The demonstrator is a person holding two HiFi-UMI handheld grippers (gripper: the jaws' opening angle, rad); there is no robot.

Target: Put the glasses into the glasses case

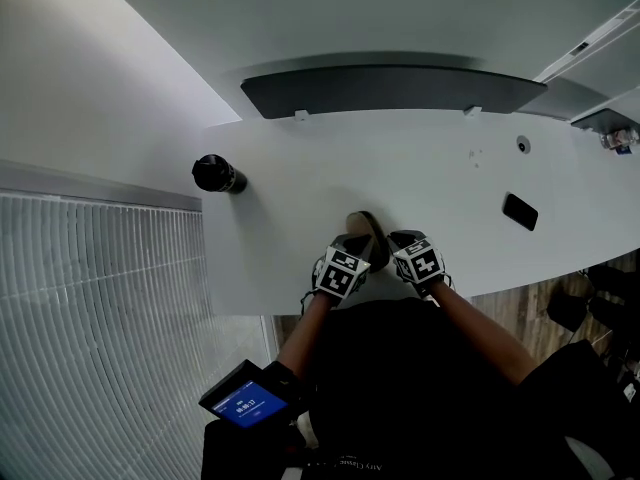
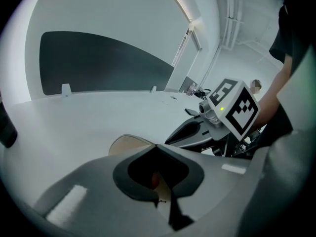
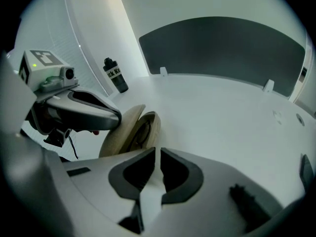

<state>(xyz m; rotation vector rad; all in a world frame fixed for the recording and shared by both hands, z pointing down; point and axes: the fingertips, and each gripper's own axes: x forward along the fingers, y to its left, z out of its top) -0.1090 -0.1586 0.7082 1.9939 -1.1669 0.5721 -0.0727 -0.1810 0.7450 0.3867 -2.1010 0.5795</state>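
black bottle (image 1: pixel 218 175) upright at table (image 1: pixel 300 228) edge | phone (image 1: pixel 520 211) flat | dark panel (image 1: pixel 390 90) behind

Bottle (image 3: pixel 115 75): "ck K" (partial)

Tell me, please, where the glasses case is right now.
The glasses case stands open at the near edge of the table in the head view, between the left gripper and right gripper, right of the black bottle.

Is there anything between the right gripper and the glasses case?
Nothing visible does. The glasses case stands open just ahead and to the left of the right gripper, with only bare table between them. The left gripper is at the case's far side.
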